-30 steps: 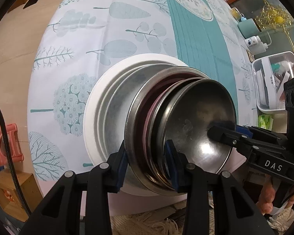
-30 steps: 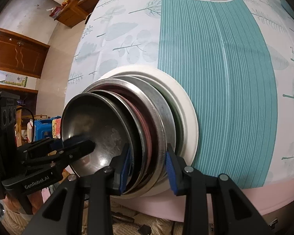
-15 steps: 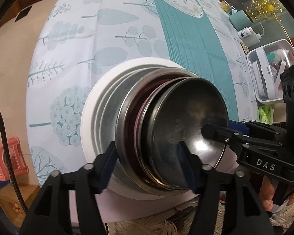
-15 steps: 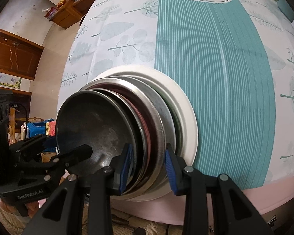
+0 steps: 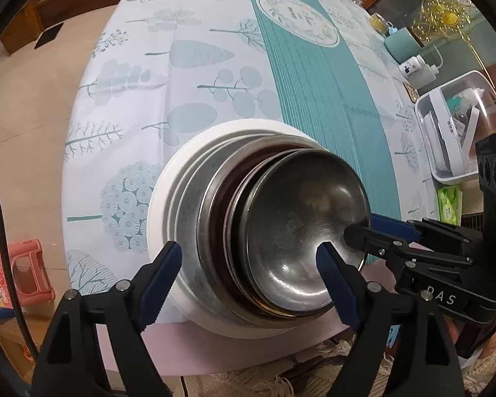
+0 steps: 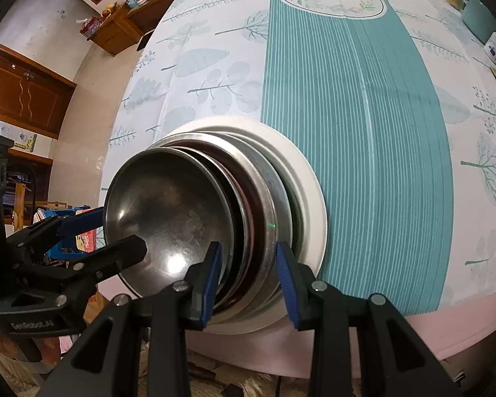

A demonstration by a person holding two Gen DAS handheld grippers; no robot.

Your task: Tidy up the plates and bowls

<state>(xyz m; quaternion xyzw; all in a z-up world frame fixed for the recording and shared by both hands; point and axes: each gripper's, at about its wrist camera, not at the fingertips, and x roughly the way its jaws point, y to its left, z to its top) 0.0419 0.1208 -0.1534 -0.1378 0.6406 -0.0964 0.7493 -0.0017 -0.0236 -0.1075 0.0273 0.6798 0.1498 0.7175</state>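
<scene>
A: Item one, the landmark: white plate (image 5: 168,198), bottom of the stack, at the near edge of the table (image 5: 188,76) with the tree-print cloth.

B: On it?

A: Large steel bowl (image 5: 195,228) seated in the white plate; inside that a dark red dish (image 5: 222,205), rim only showing; innermost, small steel bowl (image 5: 301,225), leaning toward the table's near edge rather than sitting level.

B: Grippers?

A: Left gripper (image 5: 251,274), jaws opening, straddling the near rim of the stack; the pads look clear of the metal on both sides. Right gripper (image 6: 248,271) clenched across the nested rims at the near right of the white plate: one pad inside the small steel bowl, the other outside the large one.

B: Step in hand?

A: I judge the stacking itself done; this is release and settling. Next calls for the right gripper to let go without dragging the stack off the edge, perhaps after levelling the small bowl or sliding the plate farther inboard.

B: Against the earlier frame?

A: A second ago the left pads pinched the rims close together; now they stand wide. The right grip is unchanged, and the stack sits where it did on the plate.
</scene>
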